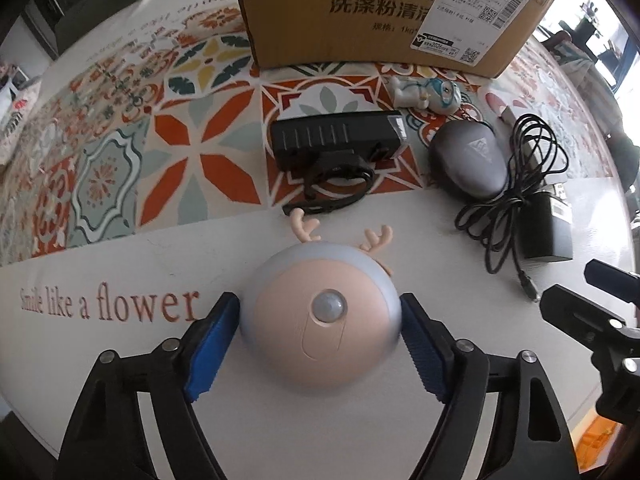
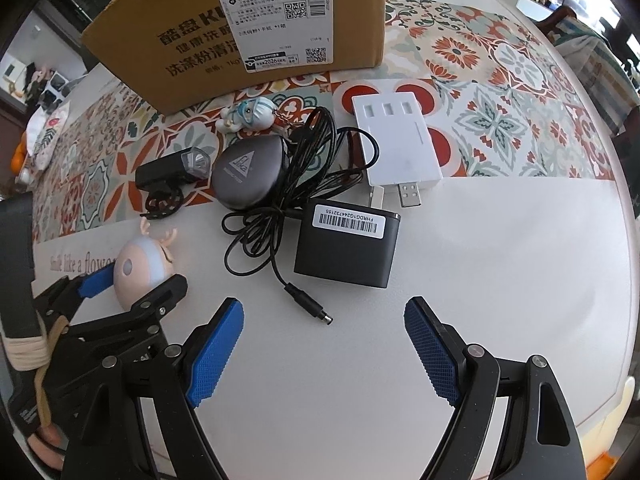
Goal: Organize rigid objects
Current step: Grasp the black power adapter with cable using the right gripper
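While the left gripper (image 1: 320, 336) brackets the round peach-and-grey antlered night light (image 1: 322, 316) on the white table (image 1: 140, 360), its blue pads look barely touching, so the smooth dome may slip out. The right gripper (image 2: 324, 344) is spread, empty.

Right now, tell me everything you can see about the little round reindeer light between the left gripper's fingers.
The reindeer light is a rounded dome, peach face ringed in pale blue-grey, with two small peach antlers and a clear sensor bump at its centre above an oval outline. It looks like smooth plastic. It sits on the white tablecloth with the left gripper bracketing it, blue pads at its sides; firm contact is unclear.
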A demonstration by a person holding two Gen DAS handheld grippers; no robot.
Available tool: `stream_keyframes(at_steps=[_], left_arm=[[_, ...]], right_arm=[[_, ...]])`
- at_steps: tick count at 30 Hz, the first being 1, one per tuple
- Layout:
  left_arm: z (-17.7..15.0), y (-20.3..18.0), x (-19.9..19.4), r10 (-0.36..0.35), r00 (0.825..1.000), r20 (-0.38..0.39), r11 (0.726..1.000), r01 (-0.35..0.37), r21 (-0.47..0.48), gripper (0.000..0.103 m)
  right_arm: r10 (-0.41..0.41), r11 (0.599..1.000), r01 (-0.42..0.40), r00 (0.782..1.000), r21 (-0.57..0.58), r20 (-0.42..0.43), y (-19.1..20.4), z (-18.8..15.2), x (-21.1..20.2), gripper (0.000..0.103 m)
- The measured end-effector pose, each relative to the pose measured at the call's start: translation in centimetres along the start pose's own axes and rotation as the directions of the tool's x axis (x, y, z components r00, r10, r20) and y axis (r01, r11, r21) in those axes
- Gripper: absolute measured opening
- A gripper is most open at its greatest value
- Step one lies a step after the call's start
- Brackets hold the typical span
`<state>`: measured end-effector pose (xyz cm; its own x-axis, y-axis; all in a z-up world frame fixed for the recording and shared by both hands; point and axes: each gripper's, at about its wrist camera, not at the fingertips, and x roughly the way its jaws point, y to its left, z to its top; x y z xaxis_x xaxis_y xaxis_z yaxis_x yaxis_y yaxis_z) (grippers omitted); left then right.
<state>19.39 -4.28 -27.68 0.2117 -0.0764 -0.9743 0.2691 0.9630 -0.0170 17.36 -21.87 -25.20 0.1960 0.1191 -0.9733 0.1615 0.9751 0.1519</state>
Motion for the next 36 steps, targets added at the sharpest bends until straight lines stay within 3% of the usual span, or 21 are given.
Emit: stream_keyframes(at_steps=[10, 23, 36], left_arm=[[-0.3, -0.1, -0.3, -0.004, 0.999, 0.044, 1.0, 0.004, 0.008, 0.074], [-0.2, -1.1, -4.2, 0.014, 0.988, 0.152, 0.999, -0.02, 0.041, 0.074], [1.3, -2.1, -4.4, 0.027, 0.985, 0.17, 0.999, -0.033, 0.033, 0.074]], right_arm=[[0.012, 1.0, -0.012, 1.0, 0.003, 0.001, 0.1, 0.0, 0.2, 0.083], [0.054, 0.996, -0.057, 0.997, 0.062, 0.051, -1.5, 1.2, 0.0, 0.083], [0.048, 0.993, -0.049, 0.999, 0.106, 0.02, -2.2, 2.9, 2.5, 0.071]])
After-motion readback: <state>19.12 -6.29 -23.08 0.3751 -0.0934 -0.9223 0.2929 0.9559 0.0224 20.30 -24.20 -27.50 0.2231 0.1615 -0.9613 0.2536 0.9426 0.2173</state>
